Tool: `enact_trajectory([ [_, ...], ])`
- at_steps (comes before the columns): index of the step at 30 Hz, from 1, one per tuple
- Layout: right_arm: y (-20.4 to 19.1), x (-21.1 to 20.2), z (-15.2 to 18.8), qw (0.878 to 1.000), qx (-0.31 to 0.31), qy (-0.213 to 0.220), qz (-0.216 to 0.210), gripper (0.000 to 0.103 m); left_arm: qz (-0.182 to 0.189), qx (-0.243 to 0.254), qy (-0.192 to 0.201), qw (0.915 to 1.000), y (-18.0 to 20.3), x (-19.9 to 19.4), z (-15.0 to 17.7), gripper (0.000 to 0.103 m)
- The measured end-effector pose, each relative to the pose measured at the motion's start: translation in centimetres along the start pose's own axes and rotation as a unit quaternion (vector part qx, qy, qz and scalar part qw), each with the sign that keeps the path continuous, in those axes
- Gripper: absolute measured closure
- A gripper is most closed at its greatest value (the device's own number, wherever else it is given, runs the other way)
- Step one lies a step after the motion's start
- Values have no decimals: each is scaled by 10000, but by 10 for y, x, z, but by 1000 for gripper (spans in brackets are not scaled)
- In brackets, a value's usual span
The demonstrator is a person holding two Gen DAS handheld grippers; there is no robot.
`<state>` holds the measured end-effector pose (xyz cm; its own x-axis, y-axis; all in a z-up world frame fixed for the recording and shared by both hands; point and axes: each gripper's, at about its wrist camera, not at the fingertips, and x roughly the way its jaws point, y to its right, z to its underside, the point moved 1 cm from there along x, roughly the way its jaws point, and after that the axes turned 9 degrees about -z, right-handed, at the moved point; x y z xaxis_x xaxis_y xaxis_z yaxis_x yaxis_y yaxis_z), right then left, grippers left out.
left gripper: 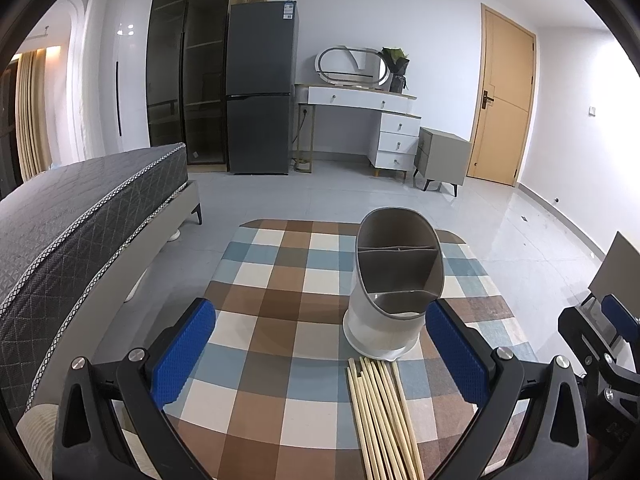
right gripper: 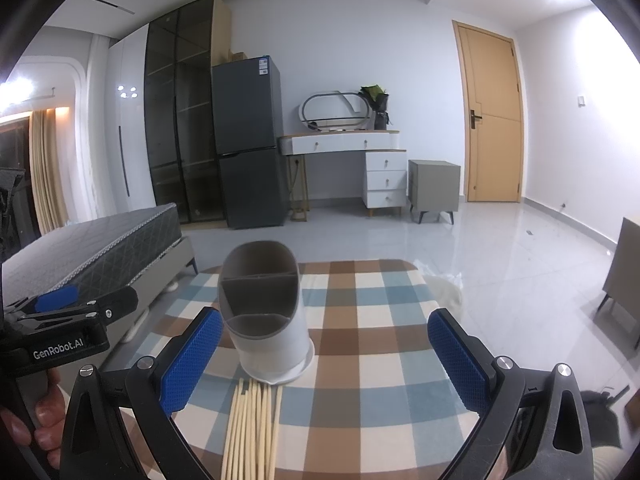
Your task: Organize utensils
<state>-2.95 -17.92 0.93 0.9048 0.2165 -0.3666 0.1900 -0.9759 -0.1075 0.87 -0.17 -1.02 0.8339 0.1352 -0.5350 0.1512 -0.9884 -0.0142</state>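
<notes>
Below both grippers I see a table [left gripper: 280, 280] covered with a checked cloth in brown, blue and cream; beyond it lie a pale tiled floor [left gripper: 360, 196], a bed with a dark quilted mattress [left gripper: 80, 208], a dark fridge [left gripper: 260, 88], a white dressing table [left gripper: 360, 100] with an oval mirror, a grey bedside cabinet [left gripper: 440, 156] and a wooden door [left gripper: 504, 96].

My left gripper [left gripper: 320, 356] has its jaws spread wide and holds nothing. The utensil holder [left gripper: 396, 280], grey inside and white outside with dividers forming compartments, stands ahead of the jaws toward the right finger, its base just beside that blue pad. The chopsticks [left gripper: 380, 416], a pale bundle, lie flat between the jaws, tips touching or almost touching the holder's base; their near ends are cut off by the frame.

My right gripper [right gripper: 324, 356] is likewise released and empty. Here the holder [right gripper: 268, 312] stands ahead near the left finger, and the chopsticks [right gripper: 252, 428] lie between the jaws close to that finger.

Writing: "GenRobot.AI" reads on the left gripper's body in the right wrist view. A label on the fridge top is too small to read. A hand [right gripper: 44, 416] is partly seen at the edge, gripping the handle
</notes>
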Motion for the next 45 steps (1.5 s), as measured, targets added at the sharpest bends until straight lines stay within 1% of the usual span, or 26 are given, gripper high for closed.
enact_trajectory([
  [7,1,0,0,10000,-1,-9,-2,0,11,12,-10,10000,1,0,0,1],
  [17,2,5,0,9999,83,-71,-85,0,39,70,-159,9998,2,5,1,1],
  [21,2,12,1,9997,135,-190,-63,0,41,127,-375,9992,2,19,4,1],
  [23,3,19,3,9995,150,-294,-24,0,236,125,-660,9975,1,31,8,1],
  [24,3,23,3,9992,169,-360,-13,0,307,105,-828,9960,1,38,10,1],
  [25,4,27,4,9989,198,-416,3,0,299,97,-987,9946,1,45,13,1],
  [28,6,36,5,9985,226,-496,27,0,166,153,-1549,9877,1,73,25,1],
  [31,6,48,7,9979,213,-610,-29,0,56,226,-2198,9753,2,102,43,1],
  [33,6,57,9,9972,212,-712,-75,0,-6,226,-2613,9650,1,119,54,1],
  [34,6,62,10,9968,215,-767,-93,0,-12,234,-2840,9585,2,130,61,1],
  [36,6,71,11,9958,214,-877,-144,0,-17,245,-3130,9494,3,139,70,4],
  [37,7,75,12,9954,233,-910,-178,0,-11,227,-3253,9453,4,145,74,5],
  [40,11,80,12,9954,305,-890,-201,0,-5,201,-3428,9392,7,155,78,6],
  [43,17,86,14,9938,445,-988,-243,0,-36,226,-3456,9381,15,161,79,7],
  [45,21,88,15,9925,556,-1052,-276,0,-71,354,-3469,9372,22,164,79,7],
])
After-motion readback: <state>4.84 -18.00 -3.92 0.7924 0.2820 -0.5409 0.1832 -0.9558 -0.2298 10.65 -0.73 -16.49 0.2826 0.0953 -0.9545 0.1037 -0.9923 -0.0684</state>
